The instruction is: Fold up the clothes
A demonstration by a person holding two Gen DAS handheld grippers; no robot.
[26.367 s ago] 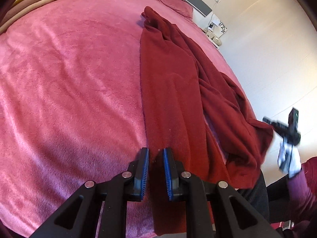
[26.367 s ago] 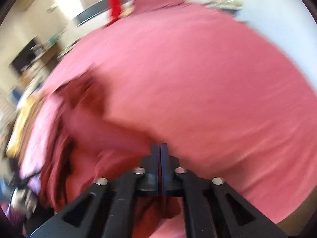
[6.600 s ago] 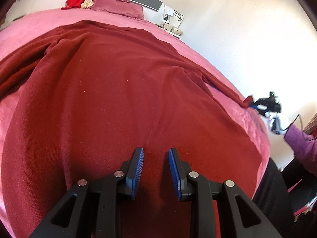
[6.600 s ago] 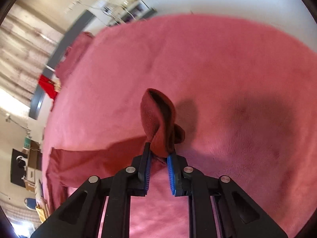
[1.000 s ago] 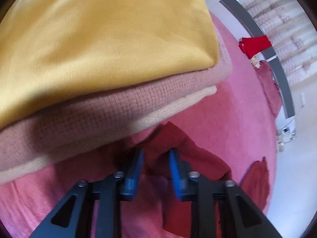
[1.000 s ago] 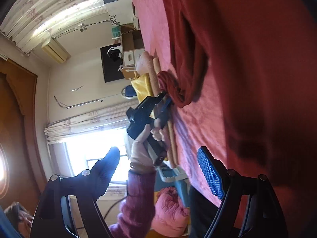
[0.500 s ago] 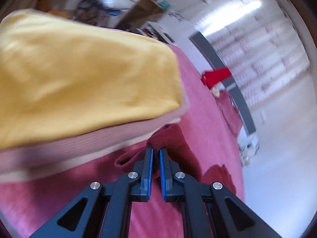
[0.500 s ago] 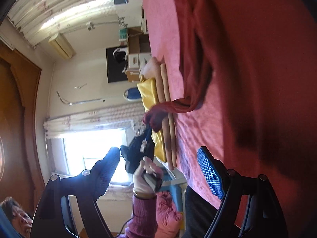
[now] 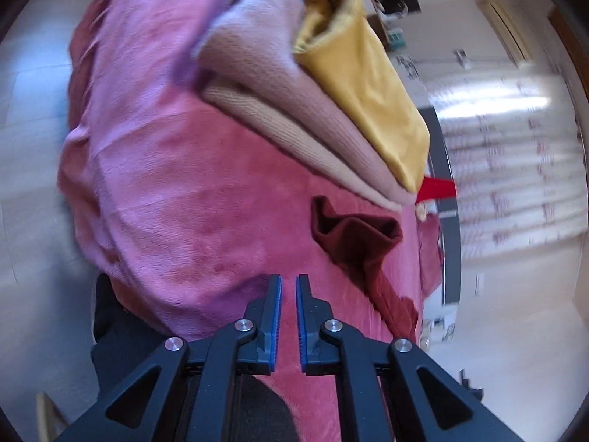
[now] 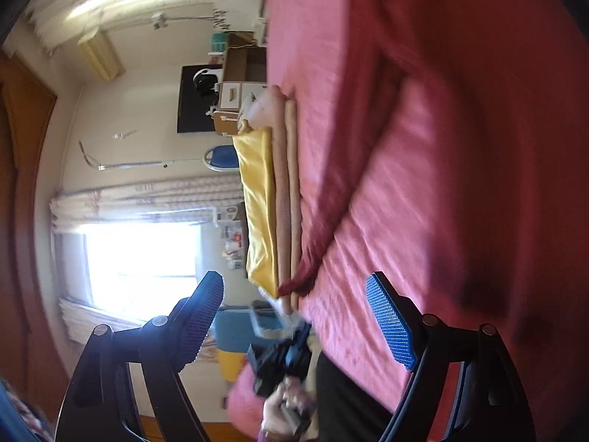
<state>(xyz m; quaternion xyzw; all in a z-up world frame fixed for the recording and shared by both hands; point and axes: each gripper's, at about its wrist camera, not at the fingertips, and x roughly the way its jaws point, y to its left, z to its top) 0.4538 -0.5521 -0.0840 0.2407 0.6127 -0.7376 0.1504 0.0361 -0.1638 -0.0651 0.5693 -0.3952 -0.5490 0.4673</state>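
The pink bed (image 9: 191,199) fills most of both views, and the dark red garment (image 10: 478,55) lies spread over it, one sleeve (image 9: 353,235) drawn out towards the bed's edge so that its cuff ends just beside the stack of folded clothes (image 9: 324,110). That closeness is the main hazard: a pull or sweep on the sleeve could, I judge, catch the lowest beige layer and drag the stack askew or off the edge it sits near. The second risk is the sleeve itself, which lies twisted and bunched at the cuff; folding it in as it is would likely leave a lumpy, crooked fold. The left gripper (image 9: 289,316) hangs above the bed short of the cuff, its blue fingers (image 9: 275,316) almost together with only a thin gap and nothing between them. The right gripper (image 10: 294,328) has its fingers spread wide and holds nothing, with the red cloth lying beyond it. Much is hard to read: both views are blurred by motion, the garment's body runs out of the right wrist view, its far sleeve and hem are not visible, and the left gripper shows there only as a smeared dark shape.
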